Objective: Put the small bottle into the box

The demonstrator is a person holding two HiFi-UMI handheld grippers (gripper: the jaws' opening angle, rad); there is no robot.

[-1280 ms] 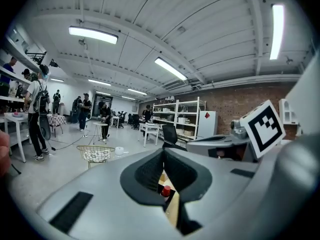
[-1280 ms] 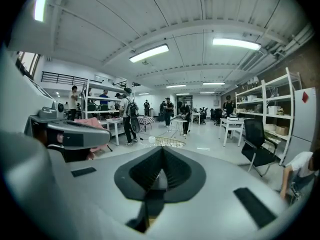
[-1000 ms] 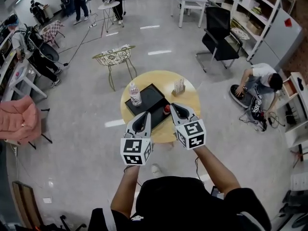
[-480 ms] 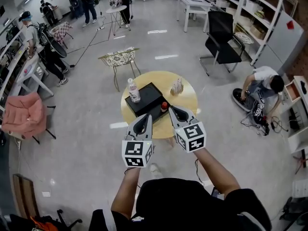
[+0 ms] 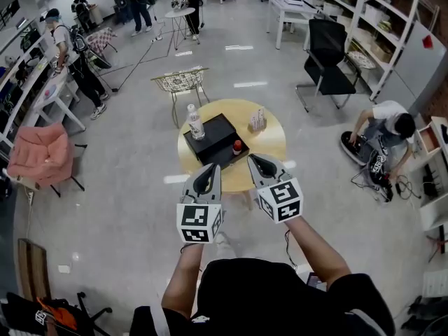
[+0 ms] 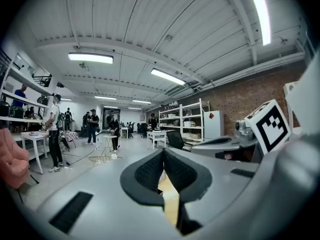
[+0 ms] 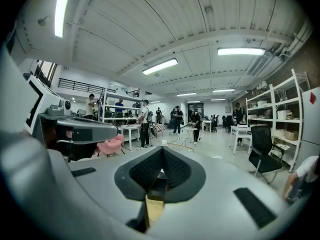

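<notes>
Your left gripper [image 5: 212,168] and right gripper [image 5: 253,159] both have their jaws pressed together with nothing between them. They are held side by side in the air on your side of the box [image 5: 217,136], well short of it, so the step in hand looks like the approach.

To do it well, I'd lead with the right gripper. The small bottle [image 5: 237,146], the little red-topped one as best I can judge at this size, stands on the round table [image 5: 269,147] just beside the box's near-right edge, on that gripper's side. Spread the jaws before you reach it, come in level, and take it low on the body so it doesn't tip. The box's top shows flat and black. I can't tell whether it is lidded, so check that before you carry the bottle over.

Count: two grippers, one box, one small bottle, one taller clear bottle [image 5: 195,122] at the box's far-left corner, one small rack [image 5: 257,121] beyond the box's right side, and one table.
</notes>
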